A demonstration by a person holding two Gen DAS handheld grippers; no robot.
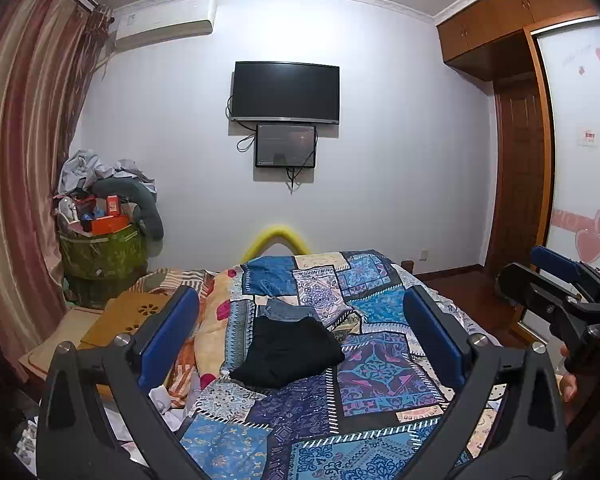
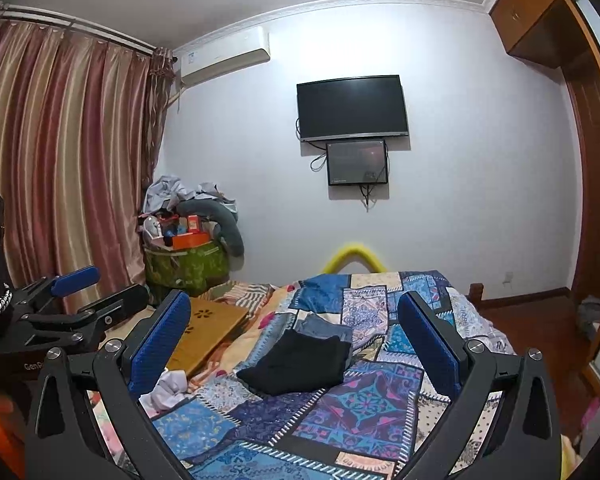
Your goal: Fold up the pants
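Observation:
Folded black pants (image 1: 290, 350) lie on the blue patchwork bedspread (image 1: 372, 376), with folded blue jeans (image 1: 286, 311) just behind them. My left gripper (image 1: 300, 316) is open and empty, held above the bed in front of the pants. My right gripper (image 2: 294, 320) is also open and empty, held at about the same height. The black pants (image 2: 300, 364) and jeans (image 2: 326, 328) show in the right wrist view too. Each gripper appears at the edge of the other's view: the right gripper (image 1: 556, 276) and the left gripper (image 2: 80, 292).
A wooden lap tray (image 2: 208, 332) lies on the bed's left side, with white crumpled cloth (image 2: 168, 390) near it. A green basket piled with things (image 1: 100, 248) stands by the curtain (image 1: 24, 160). A TV (image 1: 286, 92) hangs on the far wall. A wardrobe (image 1: 540, 120) stands right.

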